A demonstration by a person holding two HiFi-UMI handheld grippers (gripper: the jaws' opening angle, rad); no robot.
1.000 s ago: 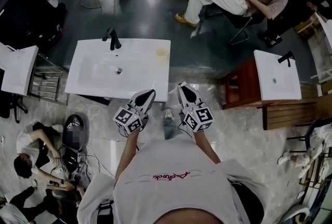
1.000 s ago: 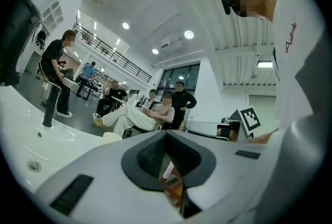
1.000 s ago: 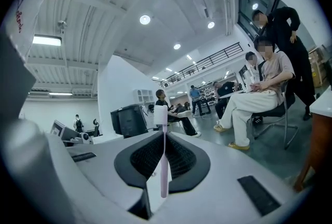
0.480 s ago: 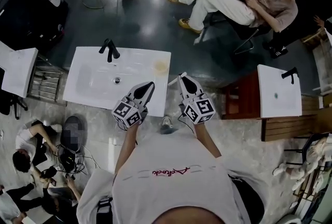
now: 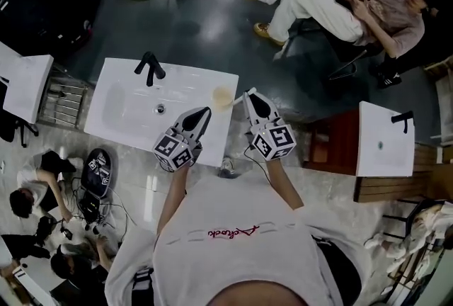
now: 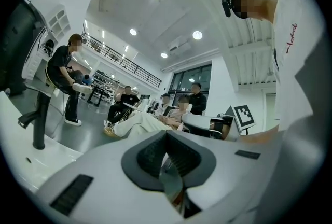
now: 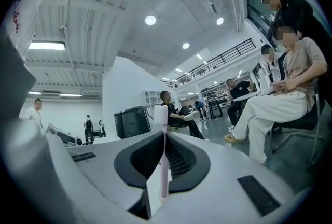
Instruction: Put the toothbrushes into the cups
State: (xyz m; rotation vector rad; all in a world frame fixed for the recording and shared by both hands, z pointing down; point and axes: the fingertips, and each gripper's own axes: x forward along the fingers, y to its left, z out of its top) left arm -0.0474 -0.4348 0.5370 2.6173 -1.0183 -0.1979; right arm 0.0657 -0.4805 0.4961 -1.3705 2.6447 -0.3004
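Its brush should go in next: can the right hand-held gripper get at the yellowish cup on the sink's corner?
Probably yes: the right hand-held gripper, shut on a pink toothbrush, is close beside the cup, and nothing stands between them.

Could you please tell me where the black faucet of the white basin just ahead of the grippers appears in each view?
Head view: the black faucet is upper left, at the far edge of the white basin.
Left gripper view: far left, standing on the basin.
Right gripper view: not in it.
Shared landmark: the seated person in white trousers.
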